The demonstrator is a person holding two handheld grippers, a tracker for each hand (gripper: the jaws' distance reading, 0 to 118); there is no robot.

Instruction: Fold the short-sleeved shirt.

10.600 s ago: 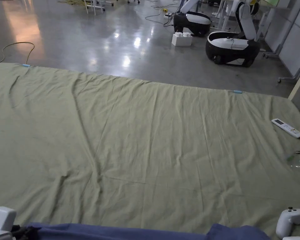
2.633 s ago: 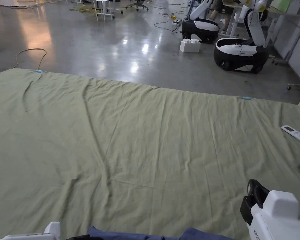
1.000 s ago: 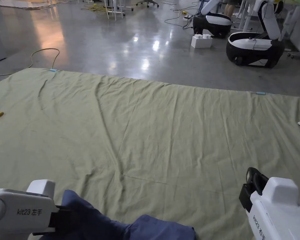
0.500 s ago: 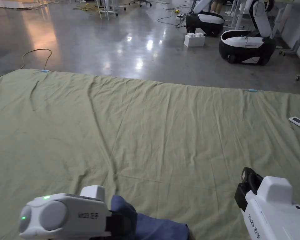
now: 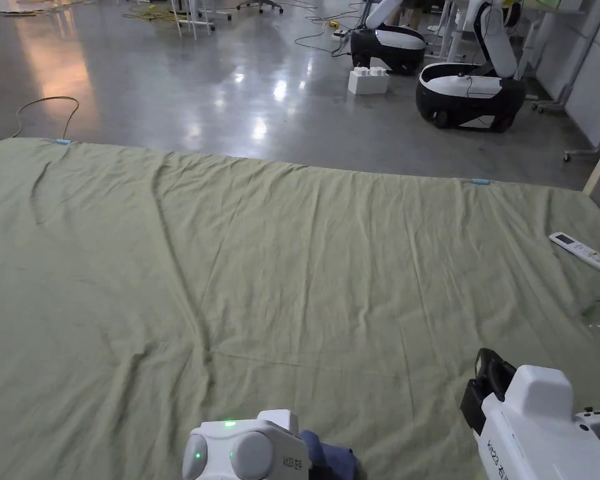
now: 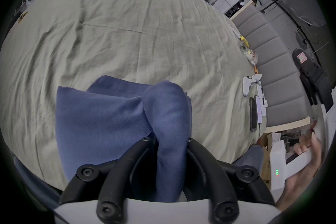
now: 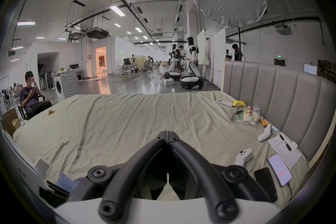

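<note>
- The white left gripper (image 6: 171, 138) has its black curved jaws clenched on a thick bunched ridge of the blue soft-knit short-sleeved shirt (image 6: 101, 115); in the head view it sits at the near edge of the wrinkled pale green bed sheet (image 5: 305, 275).
- The shirt lies crumpled at that near edge, part of it draped flat on the sheet beyond the jaws. Judging by the bunch, several layers may be pinched together, so a lift could raise a wad instead of one edge, and the spread would fail.
- A pull toward the person could drag the shirt off the bed.
- The white right gripper (image 7: 167, 138) hangs over the sheet with its jaw tips pressed together on nothing; it must open before it can take a second corner.
- A white game controller (image 7: 243, 155) and a phone with a lit screen (image 7: 280, 171) lie to the right, well apart from the shirt; a wide sweep could knock them.
</note>
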